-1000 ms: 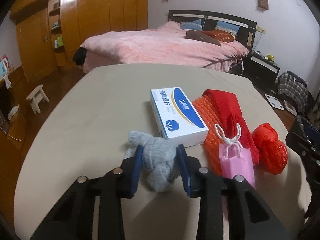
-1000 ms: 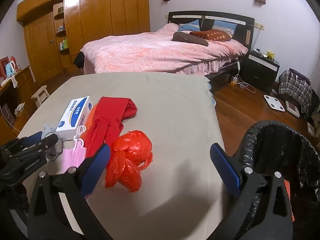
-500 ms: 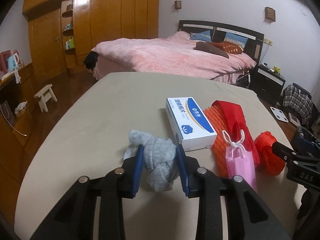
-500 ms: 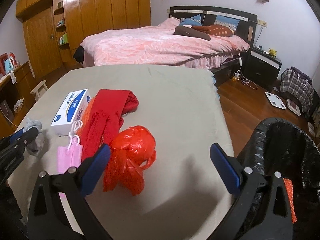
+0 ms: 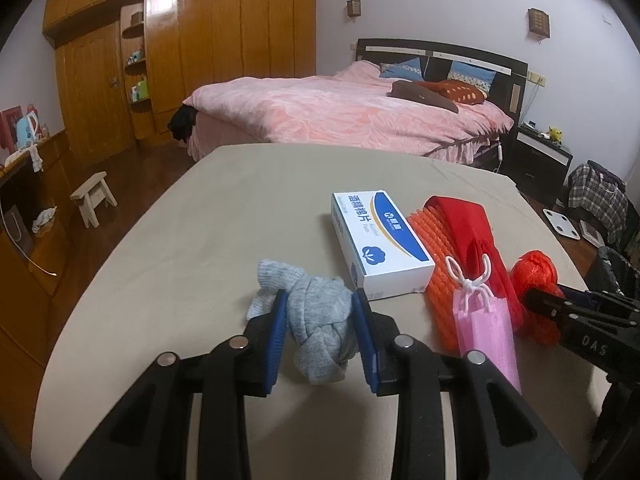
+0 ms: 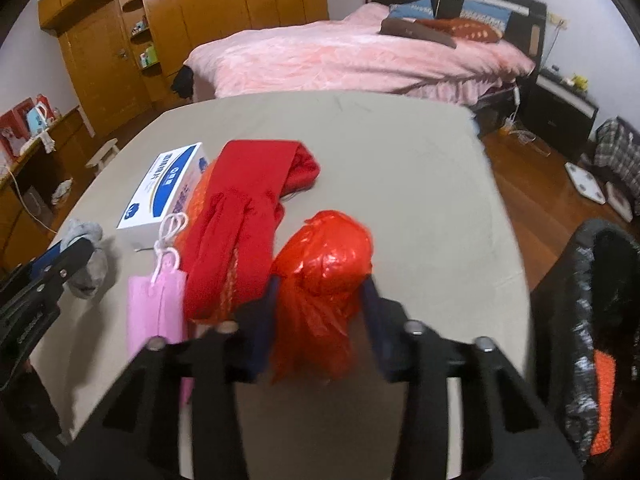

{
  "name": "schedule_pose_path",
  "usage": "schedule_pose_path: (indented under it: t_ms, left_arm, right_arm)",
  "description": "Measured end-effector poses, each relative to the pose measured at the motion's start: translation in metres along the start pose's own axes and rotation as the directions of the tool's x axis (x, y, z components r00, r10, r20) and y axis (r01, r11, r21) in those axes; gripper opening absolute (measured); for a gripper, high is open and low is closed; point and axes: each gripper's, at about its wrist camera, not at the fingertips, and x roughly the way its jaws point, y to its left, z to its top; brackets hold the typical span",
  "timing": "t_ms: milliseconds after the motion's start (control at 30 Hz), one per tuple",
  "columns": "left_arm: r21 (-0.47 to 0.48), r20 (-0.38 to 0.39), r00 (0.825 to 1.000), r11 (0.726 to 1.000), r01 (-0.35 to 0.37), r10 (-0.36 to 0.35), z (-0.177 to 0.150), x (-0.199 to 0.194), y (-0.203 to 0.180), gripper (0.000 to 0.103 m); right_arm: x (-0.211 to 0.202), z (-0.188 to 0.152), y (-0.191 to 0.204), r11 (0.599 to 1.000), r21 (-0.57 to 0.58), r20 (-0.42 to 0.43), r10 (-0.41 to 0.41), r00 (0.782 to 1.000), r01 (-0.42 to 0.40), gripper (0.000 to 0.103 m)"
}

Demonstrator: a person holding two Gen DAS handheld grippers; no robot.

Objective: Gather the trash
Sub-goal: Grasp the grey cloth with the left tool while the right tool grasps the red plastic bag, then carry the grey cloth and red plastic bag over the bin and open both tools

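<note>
1. Between the blue pads of my left gripper sits a knotted grey sock, pressed from both sides and resting on the beige table; I am clenched on it.
2. Just right of it lies a white-and-blue cardboard box, then a bumpy orange mat with a folded red cloth over it.
3. Touching the mat's near end lies a pink face mask with white loops.
4. Further right, my right gripper brackets a crumpled red plastic bag; blur hides whether the pads touch it, so I cannot tell its grip.
5. At the far right stands a bin lined with black plastic, beside the table edge.
</note>
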Motion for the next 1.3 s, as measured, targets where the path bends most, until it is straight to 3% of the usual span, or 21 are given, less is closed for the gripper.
schedule_pose_path:
  t_ms: [767, 1300]
  left_arm:
    - [0.021, 0.015, 1.0, 1.0, -0.022, 0.022, 0.002, -0.017, -0.016, 0.033]
    - [0.09, 0.082, 0.993, 0.993, 0.072, -0.079, 0.027, -0.065, -0.074, 0.033]
  right_arm:
    - [-0.041, -0.01, -0.006, 0.999, 0.039, 0.093, -0.036, 0.995, 0.033, 0.031]
    - [-0.106, -0.01, -0.031, 0.994, 0.082, 0.187, -0.083, 0.979, 0.069, 0.031]
